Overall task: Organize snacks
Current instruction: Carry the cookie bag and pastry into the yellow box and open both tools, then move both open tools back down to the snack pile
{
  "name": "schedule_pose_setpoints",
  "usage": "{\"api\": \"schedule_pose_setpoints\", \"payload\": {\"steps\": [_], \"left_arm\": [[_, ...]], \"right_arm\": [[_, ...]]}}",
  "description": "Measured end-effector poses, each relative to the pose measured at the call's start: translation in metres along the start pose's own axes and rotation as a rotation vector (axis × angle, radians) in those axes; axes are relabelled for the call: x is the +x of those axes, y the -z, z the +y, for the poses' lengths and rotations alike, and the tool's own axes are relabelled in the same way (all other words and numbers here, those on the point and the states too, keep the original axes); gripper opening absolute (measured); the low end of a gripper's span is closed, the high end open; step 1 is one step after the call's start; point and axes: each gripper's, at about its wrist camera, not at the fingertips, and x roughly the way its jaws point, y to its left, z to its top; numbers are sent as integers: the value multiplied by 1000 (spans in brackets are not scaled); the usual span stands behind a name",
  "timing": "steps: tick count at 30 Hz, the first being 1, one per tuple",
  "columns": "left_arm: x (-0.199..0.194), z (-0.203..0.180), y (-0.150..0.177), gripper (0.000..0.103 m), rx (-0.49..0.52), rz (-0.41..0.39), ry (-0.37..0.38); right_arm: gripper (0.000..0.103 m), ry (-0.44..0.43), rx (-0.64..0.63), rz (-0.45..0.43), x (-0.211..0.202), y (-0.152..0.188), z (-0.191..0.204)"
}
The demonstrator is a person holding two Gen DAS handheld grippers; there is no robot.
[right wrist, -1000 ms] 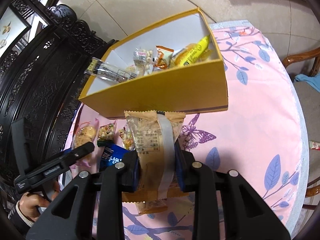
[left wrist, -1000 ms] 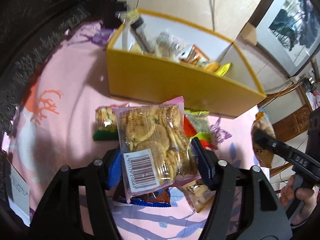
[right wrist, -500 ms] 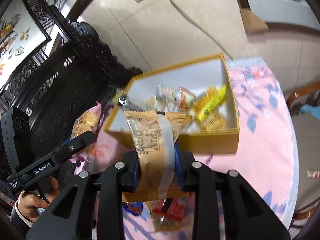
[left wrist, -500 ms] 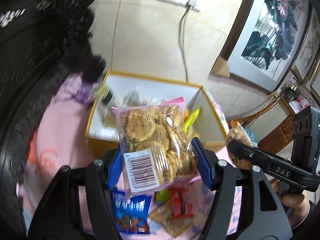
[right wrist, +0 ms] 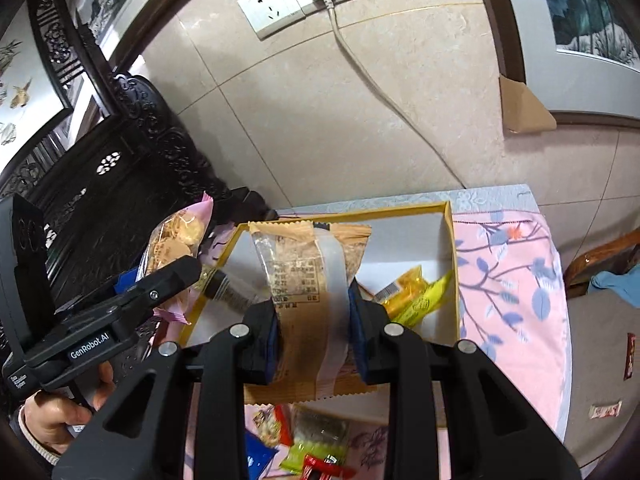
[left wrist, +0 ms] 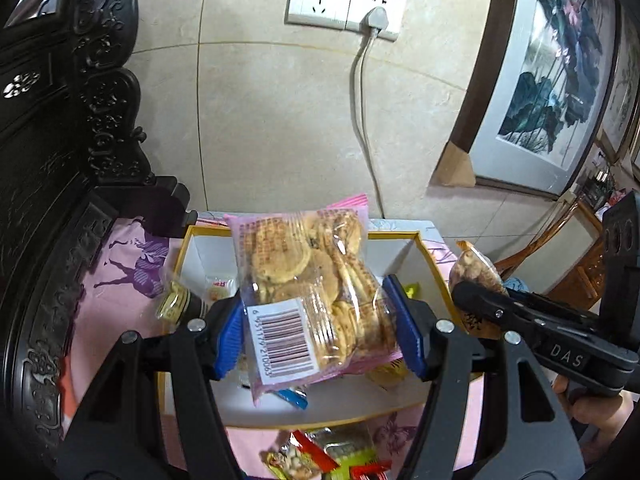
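Seen from the left wrist: left gripper (left wrist: 320, 340) clamped on the cookie bag (left wrist: 308, 280), long axis running forward along the fingers, the yellow box (left wrist: 434, 268) open directly below and ahead, more snacks (left wrist: 320, 460) loose on the pink tablecloth (left wrist: 120, 300) behind the fingers, tiled wall with a socket (left wrist: 344, 6) beyond. Seen from the right wrist: right gripper (right wrist: 314, 340) clamped on the tan wafer pack (right wrist: 308, 280), likewise pointing forward, poised over the box's near-middle with yellow wrappers (right wrist: 416, 300) just right of the fingertips; both about equally near, probably a release straight down next.
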Motion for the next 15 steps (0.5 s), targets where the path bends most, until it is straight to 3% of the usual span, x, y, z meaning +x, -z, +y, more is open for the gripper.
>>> {"api": "schedule_pose_setpoints", "payload": {"steps": [3, 5, 6, 8, 15], "left_arm": [[15, 3, -3, 65, -2, 19, -17], [22, 5, -4, 75, -9, 40, -38], [23, 4, -4, 95, -10, 44, -58], [19, 3, -4, 101, -2, 15, -145], [13, 4, -4, 101, -7, 8, -126]], "right_arm": [[30, 7, -13, 12, 12, -5, -2], [35, 30, -39, 22, 19, -7, 0], [54, 58, -44, 19, 19, -6, 2], [70, 101, -37, -22, 13, -5, 2], [71, 53, -44, -40, 4, -2, 6]]}}
